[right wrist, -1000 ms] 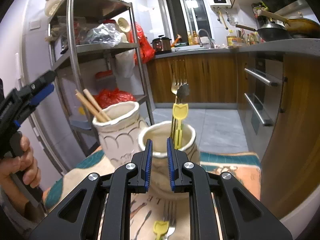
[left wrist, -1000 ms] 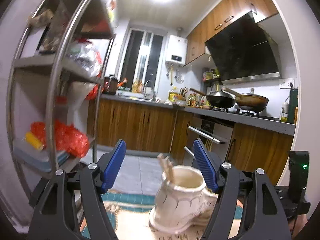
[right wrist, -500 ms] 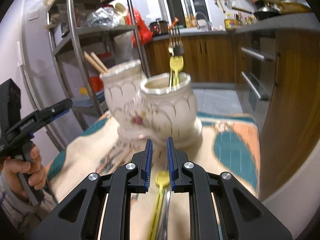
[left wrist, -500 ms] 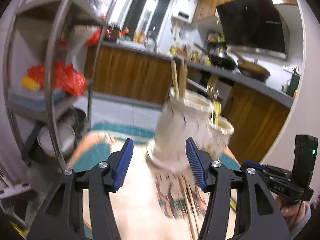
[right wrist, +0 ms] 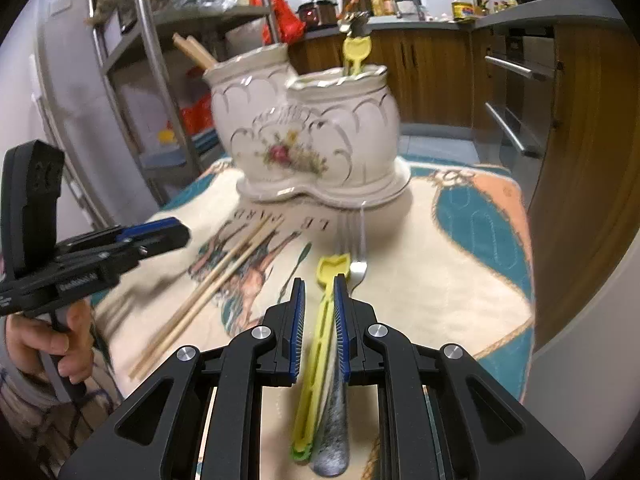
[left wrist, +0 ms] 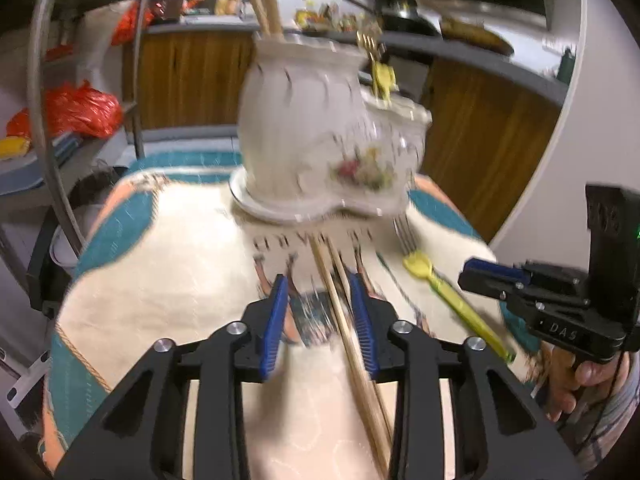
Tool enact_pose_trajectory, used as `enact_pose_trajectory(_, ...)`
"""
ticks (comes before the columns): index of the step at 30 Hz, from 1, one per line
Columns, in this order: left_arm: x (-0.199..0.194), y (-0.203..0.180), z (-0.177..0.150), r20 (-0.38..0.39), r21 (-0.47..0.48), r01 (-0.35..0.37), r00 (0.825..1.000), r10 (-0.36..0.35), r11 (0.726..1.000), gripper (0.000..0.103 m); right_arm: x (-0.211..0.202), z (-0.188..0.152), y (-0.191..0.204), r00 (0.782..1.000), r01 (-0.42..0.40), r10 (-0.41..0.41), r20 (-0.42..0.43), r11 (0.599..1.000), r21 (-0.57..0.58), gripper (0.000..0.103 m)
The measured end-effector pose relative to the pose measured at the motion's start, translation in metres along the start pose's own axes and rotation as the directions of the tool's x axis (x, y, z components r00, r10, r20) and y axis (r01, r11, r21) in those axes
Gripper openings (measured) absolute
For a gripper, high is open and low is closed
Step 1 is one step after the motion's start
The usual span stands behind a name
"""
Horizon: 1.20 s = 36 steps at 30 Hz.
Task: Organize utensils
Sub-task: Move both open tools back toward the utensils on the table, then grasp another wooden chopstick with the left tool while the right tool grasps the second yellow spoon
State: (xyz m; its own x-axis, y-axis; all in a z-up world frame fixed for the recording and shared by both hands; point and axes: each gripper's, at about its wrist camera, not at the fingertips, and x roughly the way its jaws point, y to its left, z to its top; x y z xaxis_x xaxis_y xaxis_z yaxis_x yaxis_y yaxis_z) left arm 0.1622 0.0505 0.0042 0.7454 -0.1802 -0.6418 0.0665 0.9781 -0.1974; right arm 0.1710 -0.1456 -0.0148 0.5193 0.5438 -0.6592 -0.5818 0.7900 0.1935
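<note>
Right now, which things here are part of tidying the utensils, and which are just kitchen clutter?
Part of the job:
- loose chopsticks on the cloth
- yellow-handled fork with a metal fork beside it
- double ceramic holder
- left gripper and right gripper

Just lying about:
- metal shelf rack
- red bags
- pans on the counter

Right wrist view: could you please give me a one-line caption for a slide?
Right gripper straddles a yellow-handled fork on the printed cloth, facing a twin ceramic utensil holder.
</note>
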Motion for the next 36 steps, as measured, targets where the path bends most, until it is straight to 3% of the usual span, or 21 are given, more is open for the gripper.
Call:
enact_pose_trajectory(9,0.022,-0.013,-0.013,-0.083,0.059,-0.026,0.996,0.031,0.998,0.028,0.01,-0.004,0.002,0.998,0.024,-0.024,-0.065,1.0,-0.004,0.016)
enact_pose_trajectory(23,0.024,-0.018,-0.013,-0.08,0.105,-0.046,0.995,0.055,0.993,0.027,0.017,-0.009,0.017,0.994,0.001,-0.01,-0.105,0.996,-0.085,0.016)
enact_pose_trajectory(30,0.022,-0.018,-0.015,-0.081,0.13,-0.064,0.994,0.074,0.99,0.012,0.017,-0.01,0.02,0.993,-0.034,0.024,-0.117,0.996,-0.087,0.016)
enact_pose_trajectory(36,0.015,-0.01,-0.019,-0.089,0.119,-0.053,0.994,0.064,0.991,0.01,0.021,-0.001,0.023,0.982,-0.031,0.012,-0.186,0.995,-0.098,0.016)
